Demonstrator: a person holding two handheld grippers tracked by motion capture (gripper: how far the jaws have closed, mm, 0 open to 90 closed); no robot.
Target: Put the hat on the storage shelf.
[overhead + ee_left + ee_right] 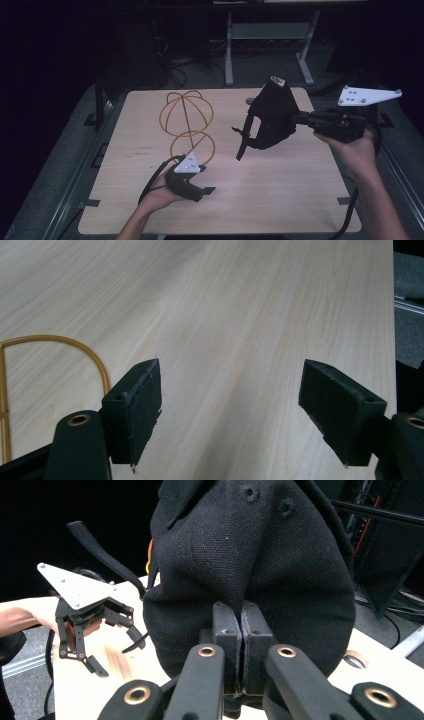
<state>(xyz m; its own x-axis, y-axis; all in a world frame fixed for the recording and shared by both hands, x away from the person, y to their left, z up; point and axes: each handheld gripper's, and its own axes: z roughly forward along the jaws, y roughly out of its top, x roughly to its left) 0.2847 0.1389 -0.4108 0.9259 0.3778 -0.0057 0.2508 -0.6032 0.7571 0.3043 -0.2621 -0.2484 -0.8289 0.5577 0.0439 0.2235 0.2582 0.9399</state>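
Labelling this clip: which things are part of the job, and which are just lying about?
In the job:
- black cap, pinched in the right gripper
- wire stand
- left gripper, open, nothing between its jaws

Lying about:
- small round thing on the table behind the cap

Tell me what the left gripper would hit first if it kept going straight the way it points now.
Probably the table. In its own view the left gripper has open jaws with nothing between them, looking along and down at bare wood. The yellow wire stand lies off to the side of that line. Depth is hard to judge.

Wire stand (187, 125) on table (280, 200), cap (270, 117) to its right
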